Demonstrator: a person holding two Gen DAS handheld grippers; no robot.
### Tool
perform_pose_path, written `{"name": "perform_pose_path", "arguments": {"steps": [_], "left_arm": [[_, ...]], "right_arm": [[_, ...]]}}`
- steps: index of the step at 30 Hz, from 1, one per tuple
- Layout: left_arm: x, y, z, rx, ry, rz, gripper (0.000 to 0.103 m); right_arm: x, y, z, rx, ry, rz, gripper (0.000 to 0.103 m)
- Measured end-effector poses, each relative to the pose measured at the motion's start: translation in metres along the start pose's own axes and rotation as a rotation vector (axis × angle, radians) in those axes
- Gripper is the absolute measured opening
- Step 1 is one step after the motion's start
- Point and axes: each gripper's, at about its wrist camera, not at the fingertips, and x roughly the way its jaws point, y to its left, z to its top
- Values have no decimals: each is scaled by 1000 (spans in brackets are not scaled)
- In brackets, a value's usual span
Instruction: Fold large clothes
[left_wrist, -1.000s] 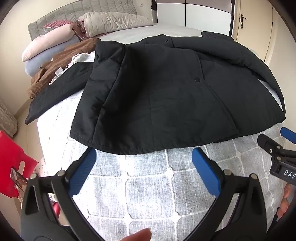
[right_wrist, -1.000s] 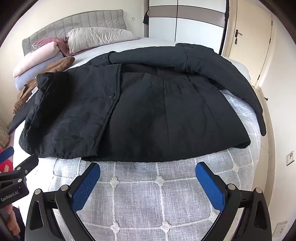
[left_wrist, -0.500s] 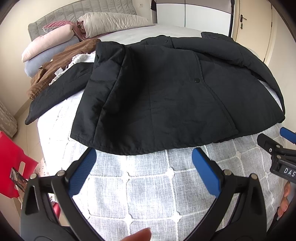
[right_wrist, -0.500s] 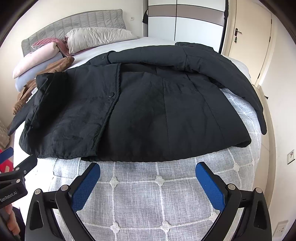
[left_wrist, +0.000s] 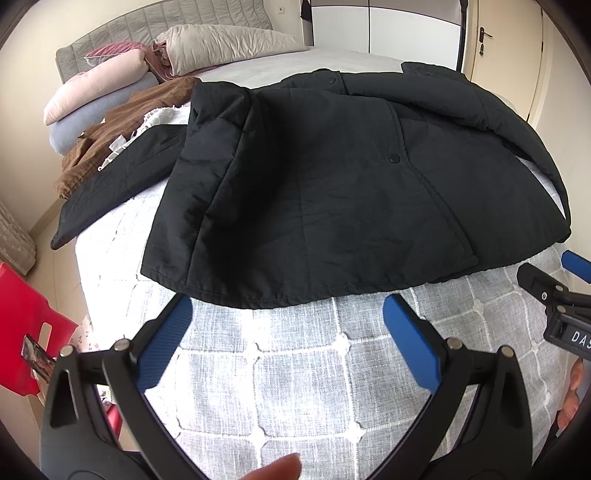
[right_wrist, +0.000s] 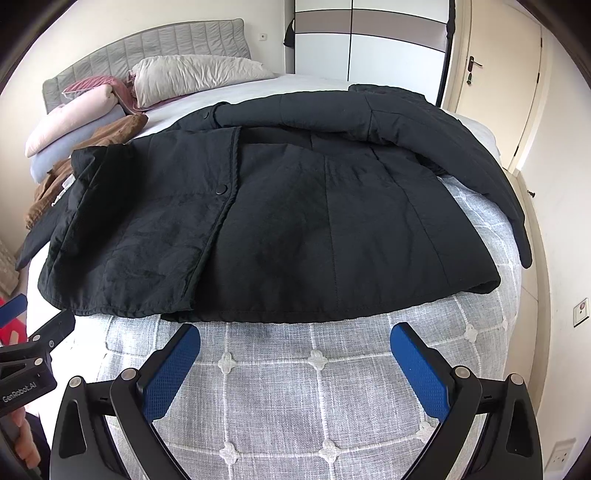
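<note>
1. One bed (right_wrist: 295, 406), covered by a grey quilted spread with white stitched squares, fills both views.
2. Across it lies a black padded jacket (right_wrist: 295, 221), front up, hem nearest the grippers, one sleeve folded over the chest and the other trailing off the bed's left edge.
3. Pillows (left_wrist: 221, 44) and a brown cloth (left_wrist: 122, 136) sit by the headboard.
4. Left gripper (left_wrist: 288, 325): blue fingers spread wide, holding nothing, just short of the hem.
5. Right gripper (right_wrist: 295, 350): equally wide apart and empty, above the spread near the hem.
</note>
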Motion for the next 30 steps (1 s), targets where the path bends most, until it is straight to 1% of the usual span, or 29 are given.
{"name": "perform_pose_path", "arguments": {"steps": [24, 30], "left_arm": [[0, 4, -3, 6, -1, 7, 103], [2, 7, -5, 8, -3, 22, 103]], "right_arm": [[1, -1, 0, -1, 1, 0, 103], [0, -2, -3, -2, 2, -2, 103]]}}
